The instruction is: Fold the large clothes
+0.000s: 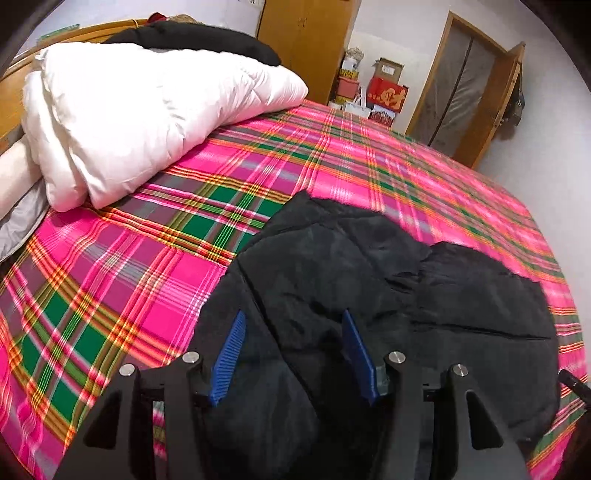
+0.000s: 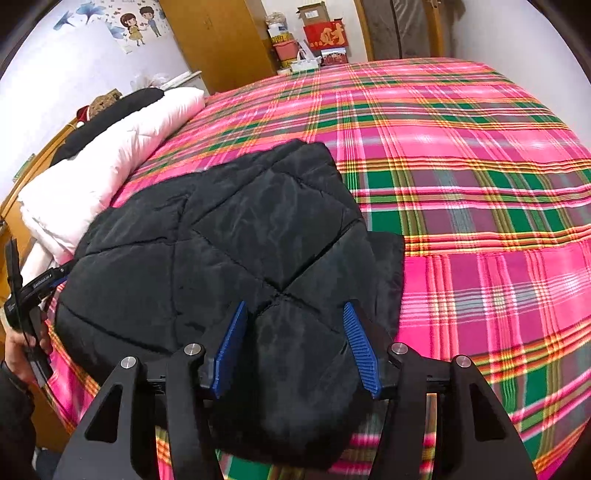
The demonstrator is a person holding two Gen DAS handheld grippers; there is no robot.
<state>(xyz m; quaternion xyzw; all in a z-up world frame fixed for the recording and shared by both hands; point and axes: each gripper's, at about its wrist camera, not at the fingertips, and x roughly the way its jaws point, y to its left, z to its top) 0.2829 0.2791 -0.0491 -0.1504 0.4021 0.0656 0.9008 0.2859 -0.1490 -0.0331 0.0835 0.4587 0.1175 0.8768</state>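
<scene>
The black quilted padded jacket (image 2: 229, 236) is lying bundled at the lower centre of both frames on the pink plaid bed (image 2: 480, 184), seemingly partly folded. The left tool (image 1: 293, 343) and right tool (image 2: 295, 332) are hovering wide apart, gripping nothing; tidying likely remains.

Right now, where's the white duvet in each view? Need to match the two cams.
Left wrist: white duvet fills the upper left, folded on the plaid sheet, clear of the black jacket.
Right wrist: white duvet runs along the left edge, behind and left of the black jacket.
Shared landmark: red box with a gold character, on the far floor beside the wardrobe; top centre in the right wrist view.
</scene>
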